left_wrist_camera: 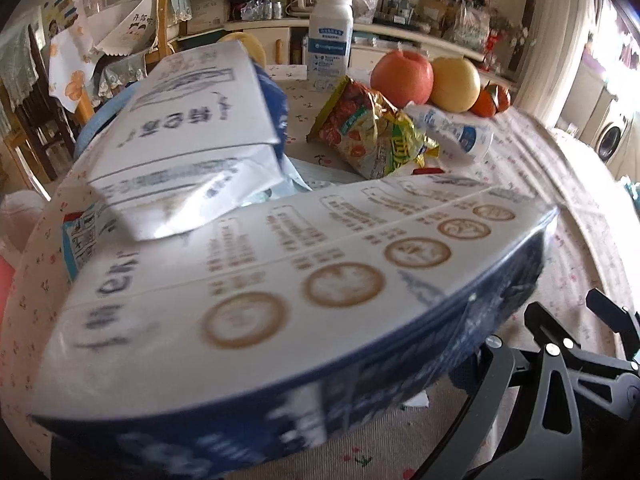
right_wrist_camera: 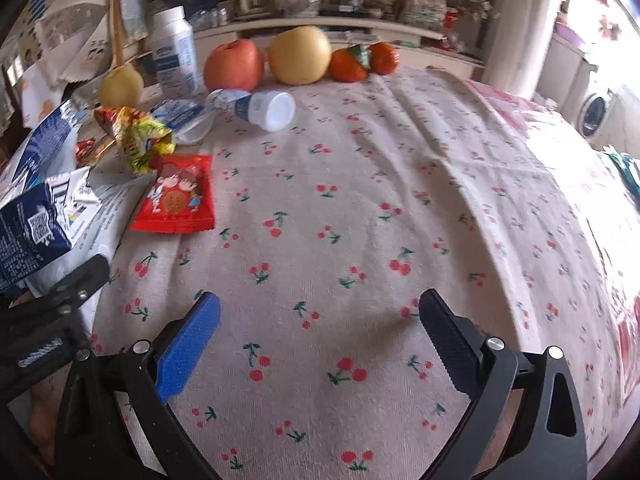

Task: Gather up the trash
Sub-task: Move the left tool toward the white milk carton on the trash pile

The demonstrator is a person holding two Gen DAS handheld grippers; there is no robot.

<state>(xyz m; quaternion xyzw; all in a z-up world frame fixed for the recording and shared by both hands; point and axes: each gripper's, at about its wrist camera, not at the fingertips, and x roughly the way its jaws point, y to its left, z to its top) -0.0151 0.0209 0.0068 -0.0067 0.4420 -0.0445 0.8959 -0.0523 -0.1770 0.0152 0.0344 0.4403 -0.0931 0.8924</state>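
Two tangerines (right_wrist_camera: 366, 61), two cartons (left_wrist_camera: 280, 272)

In the left wrist view a big blue and white carton (left_wrist_camera: 280, 300) fills the foreground, motion-blurred so its print cannot be read, and it hides most of the left gripper (left_wrist_camera: 460, 420), so no pad shows. A second carton (left_wrist_camera: 188, 120) behind it is blurred too and covers part of the surface (left_wrist_camera: 520, 160). In the right wrist view the cartons (right_wrist_camera: 32, 216) are cut off by the left edge.
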